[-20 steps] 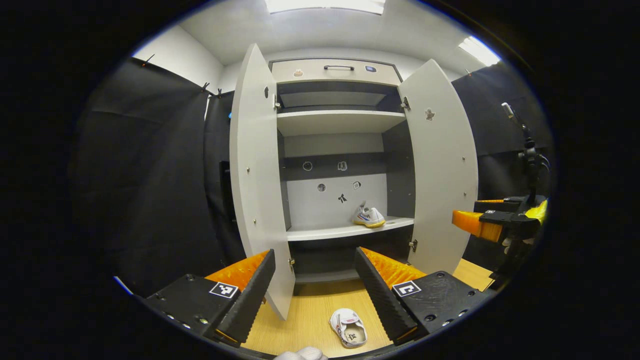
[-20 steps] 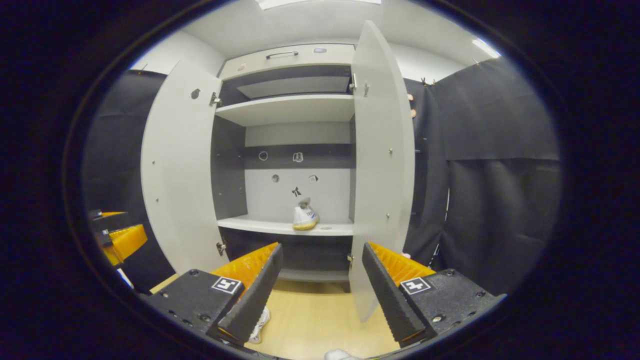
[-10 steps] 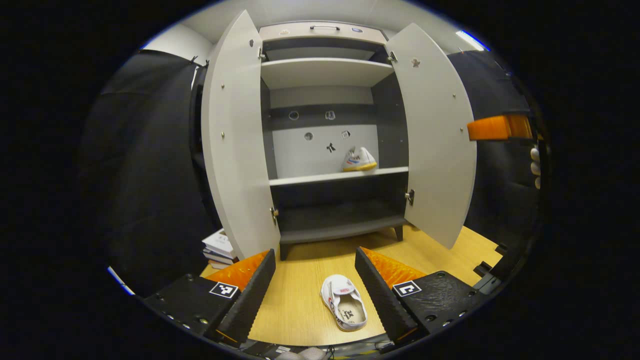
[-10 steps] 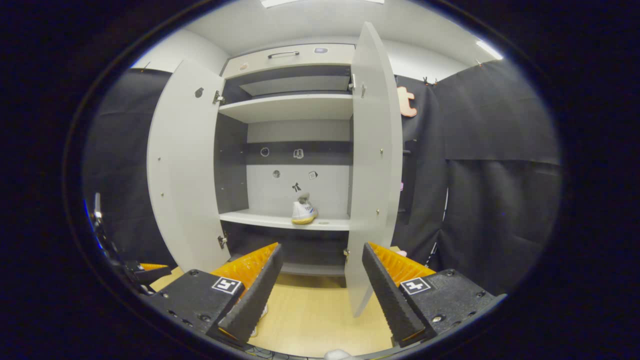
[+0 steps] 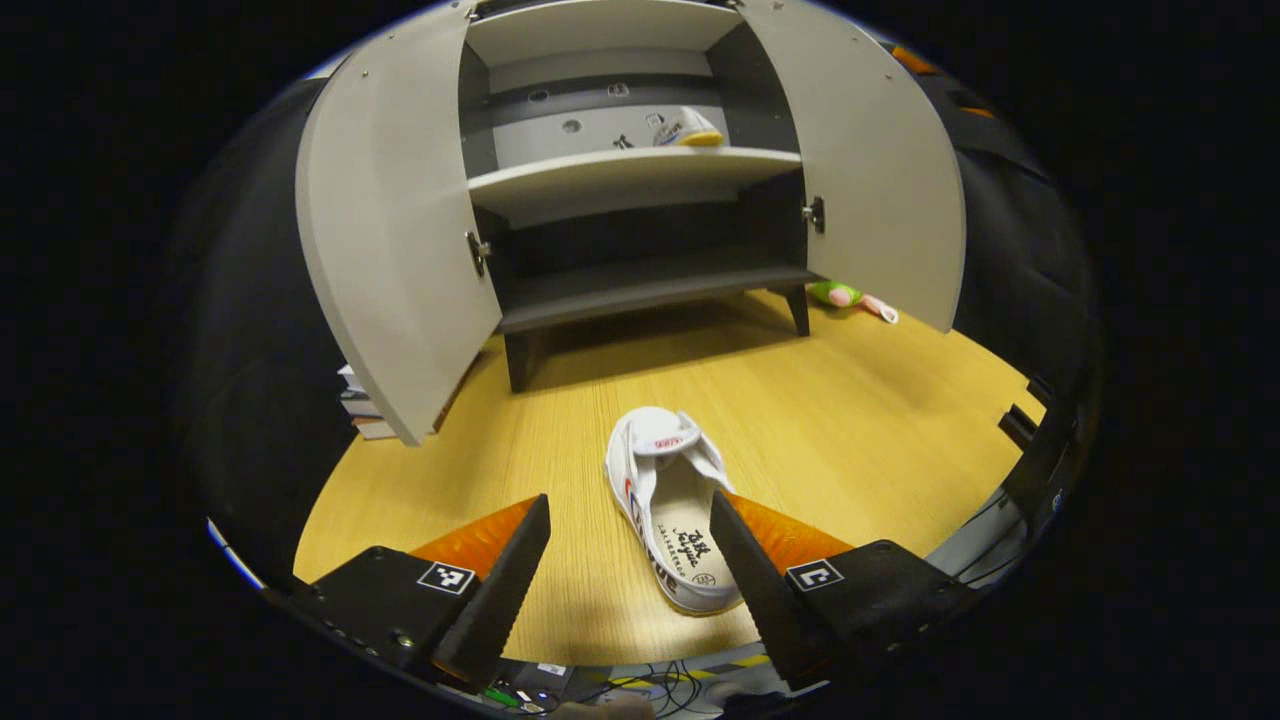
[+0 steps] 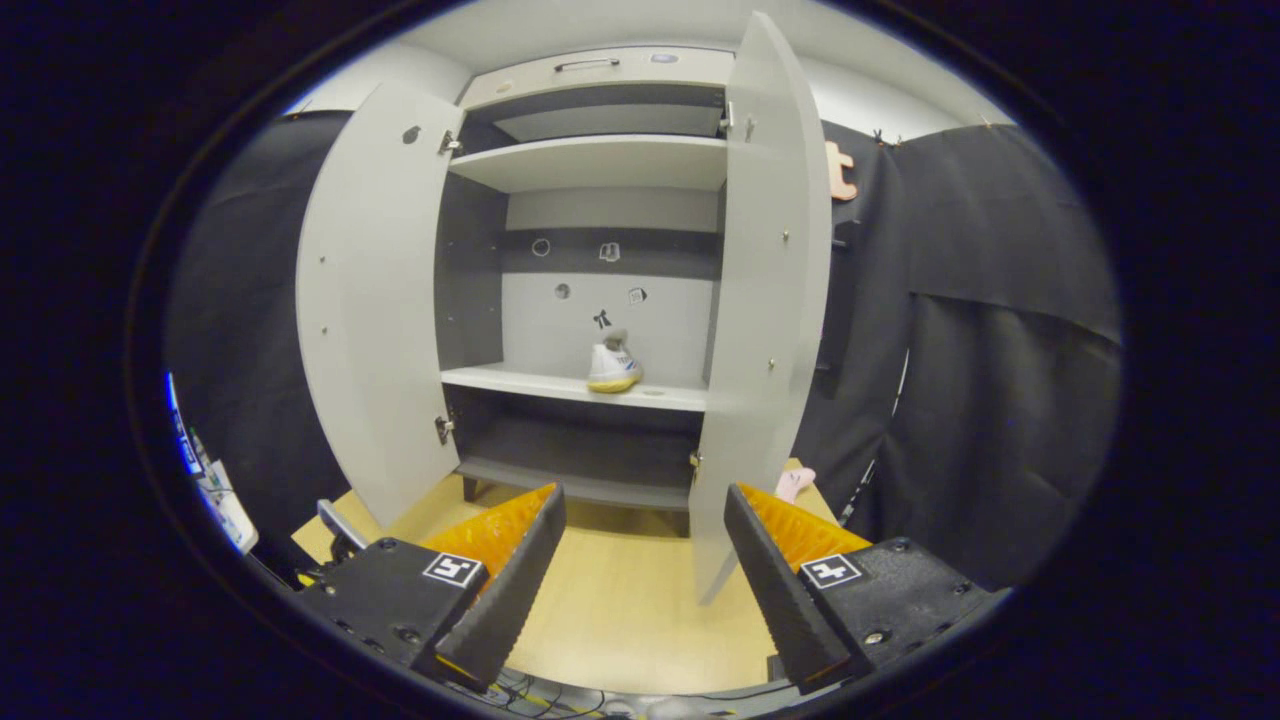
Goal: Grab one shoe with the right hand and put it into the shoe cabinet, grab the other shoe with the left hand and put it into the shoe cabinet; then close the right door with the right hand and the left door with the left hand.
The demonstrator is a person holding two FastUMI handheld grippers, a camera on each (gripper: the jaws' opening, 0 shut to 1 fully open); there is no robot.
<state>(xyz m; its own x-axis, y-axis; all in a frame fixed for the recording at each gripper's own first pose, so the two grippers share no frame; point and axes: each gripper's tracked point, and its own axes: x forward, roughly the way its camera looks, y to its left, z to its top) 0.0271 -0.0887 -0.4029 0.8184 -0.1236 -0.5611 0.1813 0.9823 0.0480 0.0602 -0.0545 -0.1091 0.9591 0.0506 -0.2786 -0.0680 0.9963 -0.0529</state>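
Observation:
A white shoe (image 5: 668,505) lies on the wooden floor, opening up, heel toward me. My left gripper (image 5: 630,545) hangs open just above it, the right finger over the shoe's heel side, nothing held. The shoe cabinet (image 5: 620,180) stands behind with both doors wide open. The other white shoe (image 5: 686,128) with a yellow sole sits on the middle shelf, also seen as a shoe (image 6: 613,368) in the right gripper view. My right gripper (image 6: 640,545) is open and empty, facing the cabinet's right door (image 6: 765,300) edge-on. The left door (image 6: 370,300) swings out.
A stack of books (image 5: 360,405) sits on the floor behind the left door (image 5: 390,220). A green and pink toy (image 5: 850,297) lies by the cabinet's right leg under the right door (image 5: 880,170). Cables (image 5: 650,680) run along the floor's near edge.
My left gripper has tilted down and come closer to the shoe on the floor, which now sits between its fingers in view. The right gripper shifted slightly and stays open.

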